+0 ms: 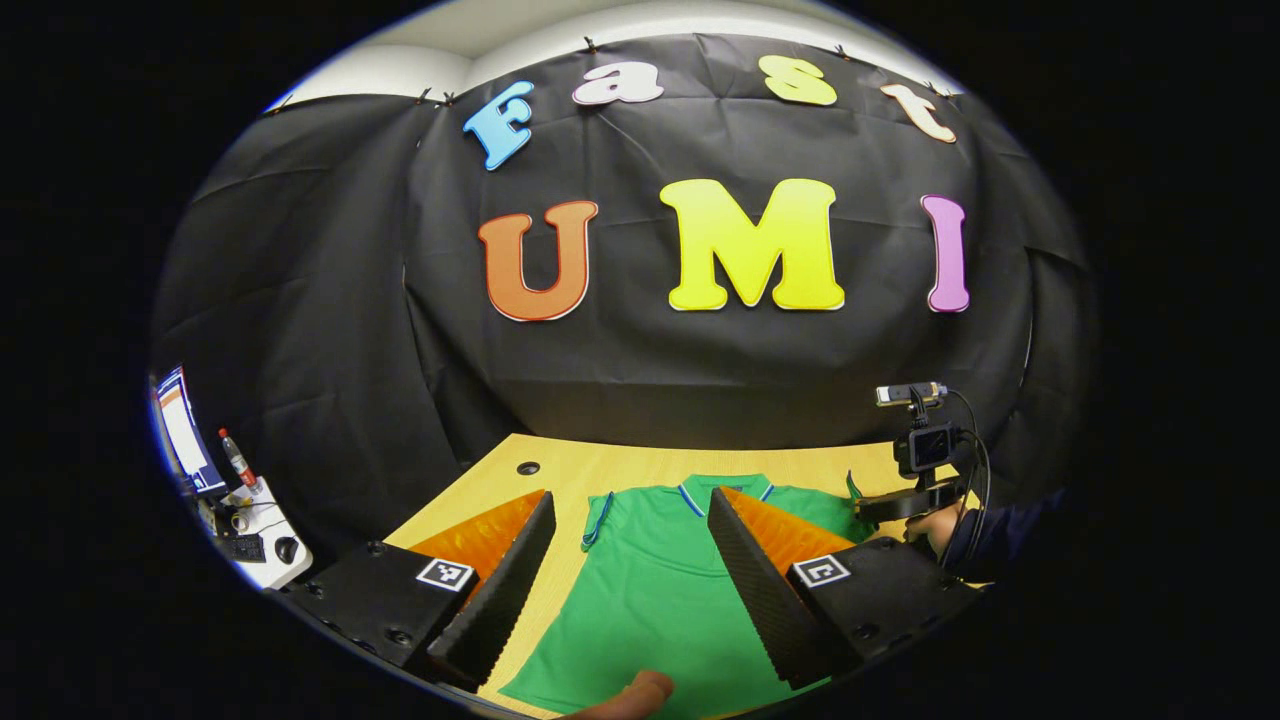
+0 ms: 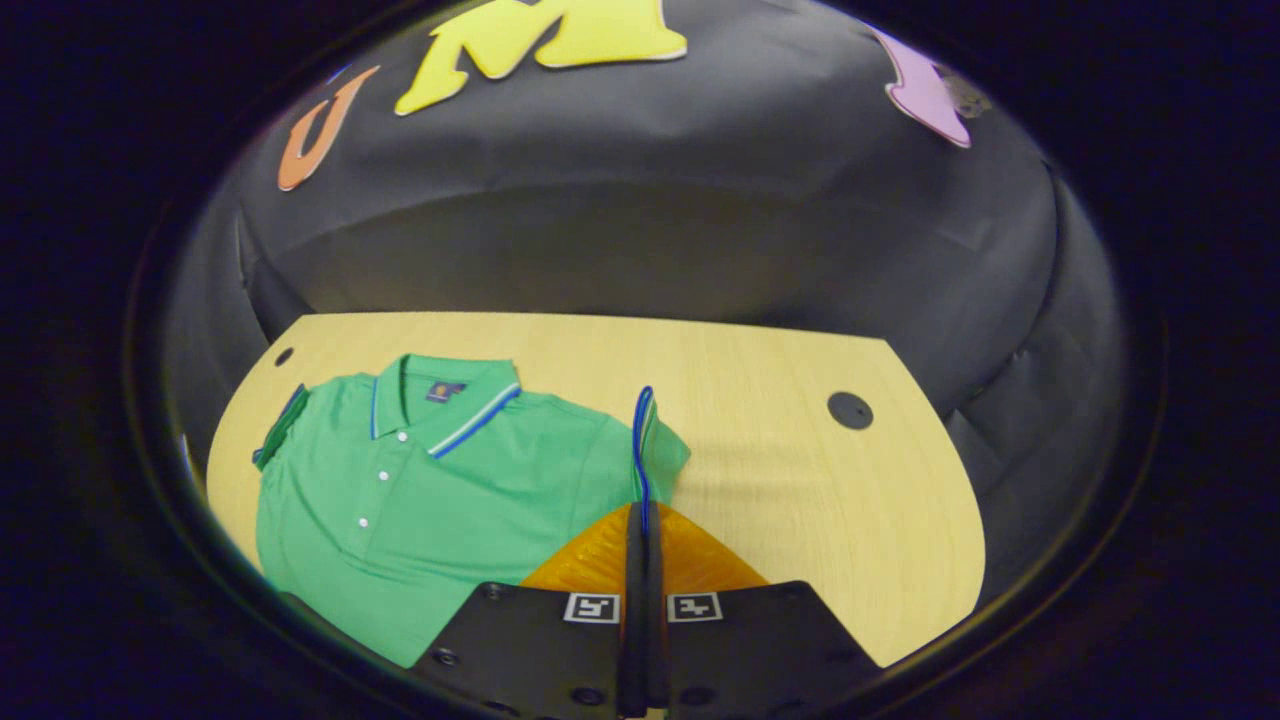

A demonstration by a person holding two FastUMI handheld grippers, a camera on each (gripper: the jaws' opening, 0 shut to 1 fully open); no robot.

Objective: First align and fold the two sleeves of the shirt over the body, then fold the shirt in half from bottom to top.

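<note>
Flat on the pale wooden table lies the green shirt, face up, its long axis running from the hem nearest the camera up to the collar, which points at the booth's black back wall. In the right gripper view the shirt takes up the left part of the tabletop. Its left-hand sleeve lies flat at the far left edge. To the right of the collar, the other sleeve's blue-trimmed cuff stands up off the table, pinched between the clenched fingers of the right gripper.

In the left gripper view, a side desk with a bottle sits at far left. The left gripper is spread wide above the shirt, holding nothing, the body of the garment showing between its fingers. A fingertip shows at the bottom edge. Farther right, the other gripper and the hand holding it are at the shirt's sleeve.
</note>
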